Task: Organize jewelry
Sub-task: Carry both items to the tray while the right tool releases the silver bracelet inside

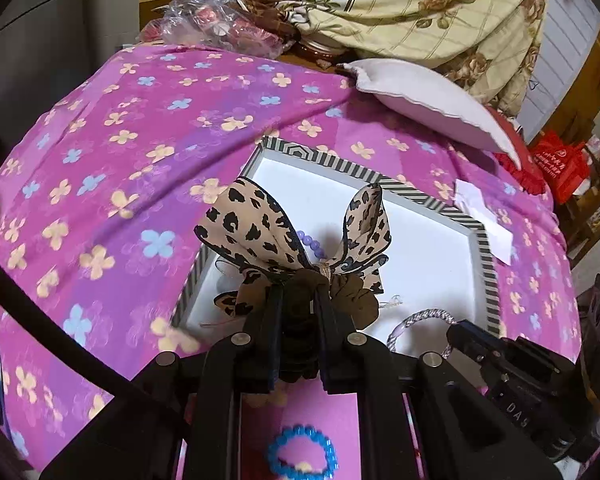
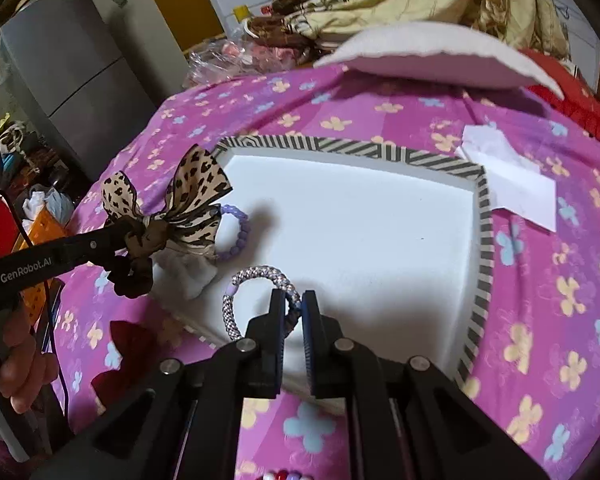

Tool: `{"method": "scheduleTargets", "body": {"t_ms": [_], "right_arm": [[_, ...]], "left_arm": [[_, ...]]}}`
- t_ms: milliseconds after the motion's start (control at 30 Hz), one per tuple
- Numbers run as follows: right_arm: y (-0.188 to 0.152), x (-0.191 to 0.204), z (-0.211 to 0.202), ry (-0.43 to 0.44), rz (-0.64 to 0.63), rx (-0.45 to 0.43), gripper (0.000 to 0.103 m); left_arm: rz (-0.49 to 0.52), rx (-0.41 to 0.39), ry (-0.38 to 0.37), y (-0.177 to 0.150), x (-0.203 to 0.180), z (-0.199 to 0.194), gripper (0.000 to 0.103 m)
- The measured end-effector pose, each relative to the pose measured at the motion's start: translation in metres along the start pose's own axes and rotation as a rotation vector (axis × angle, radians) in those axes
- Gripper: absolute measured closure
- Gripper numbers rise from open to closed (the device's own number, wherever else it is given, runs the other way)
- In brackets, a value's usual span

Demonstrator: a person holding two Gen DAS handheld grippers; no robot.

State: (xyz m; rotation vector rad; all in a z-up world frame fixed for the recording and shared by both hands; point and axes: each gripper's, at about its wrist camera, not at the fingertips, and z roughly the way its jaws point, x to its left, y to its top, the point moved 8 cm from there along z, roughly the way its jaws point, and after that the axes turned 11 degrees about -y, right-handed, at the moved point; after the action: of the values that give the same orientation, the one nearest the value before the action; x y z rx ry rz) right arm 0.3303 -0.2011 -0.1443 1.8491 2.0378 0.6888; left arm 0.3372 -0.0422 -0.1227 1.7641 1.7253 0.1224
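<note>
1. Your left tongs (image 1: 298,296) are clamped on the leopard-print bow scrunchie (image 1: 296,236), held up at the centre of the left wrist view, over the near left edge of the tray (image 1: 486,264).
2. Your right tongs (image 2: 294,300) are pinched on the silver braided bracelet (image 2: 256,276), low centre in the right wrist view, on the tray's white floor near its front edge.
3. A purple bead bracelet (image 2: 238,232) lies in the tray's left part, just behind the bow.
4. The striped-rim tray sits on the pink flowered bedspread (image 1: 112,152).
5. A blue bead bracelet (image 1: 302,454) lies on the spread at the bottom of the left view.
6. White paper (image 2: 512,178) rests just beside the tray's upper right corner.
</note>
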Motion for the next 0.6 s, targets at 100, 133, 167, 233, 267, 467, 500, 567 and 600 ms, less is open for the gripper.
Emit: {"method": "scheduleTargets", "body": {"t_ms": [100, 133, 167, 233, 267, 467, 500, 567, 600], "right_arm": [[0.001, 0.002, 0.018, -0.003, -0.010, 0.031, 0.095], [0.001, 0.003, 0.022, -0.003, -0.011, 0.038, 0.095], [0.001, 0.005, 0.026, 0.000, -0.011, 0.046, 0.095], [0.000, 0.007, 0.032, 0.005, -0.013, 0.058, 0.095], [-0.001, 0.009, 0.036, 0.007, -0.017, 0.064, 0.095], [-0.009, 0.015, 0.049, 0.011, -0.036, 0.091, 0.095], [-0.009, 0.015, 0.051, 0.011, -0.036, 0.094, 0.095], [-0.010, 0.014, 0.053, 0.007, -0.036, 0.102, 0.095], [-0.011, 0.014, 0.055, 0.004, -0.037, 0.108, 0.095]], "left_arm": [[-0.005, 0.012, 0.009, 0.006, 0.002, 0.015, 0.087], [-0.004, 0.017, 0.016, 0.008, 0.003, 0.022, 0.087], [-0.003, 0.020, 0.021, 0.009, 0.004, 0.026, 0.087], [-0.009, 0.032, 0.037, 0.011, 0.008, 0.037, 0.087], [-0.011, 0.038, 0.043, 0.011, 0.010, 0.041, 0.087], [-0.019, 0.054, 0.057, 0.009, 0.016, 0.054, 0.087], [-0.016, 0.054, 0.058, 0.009, 0.016, 0.055, 0.087], [-0.015, 0.054, 0.060, 0.008, 0.016, 0.056, 0.087], [-0.015, 0.053, 0.059, 0.008, 0.016, 0.056, 0.087]]}}
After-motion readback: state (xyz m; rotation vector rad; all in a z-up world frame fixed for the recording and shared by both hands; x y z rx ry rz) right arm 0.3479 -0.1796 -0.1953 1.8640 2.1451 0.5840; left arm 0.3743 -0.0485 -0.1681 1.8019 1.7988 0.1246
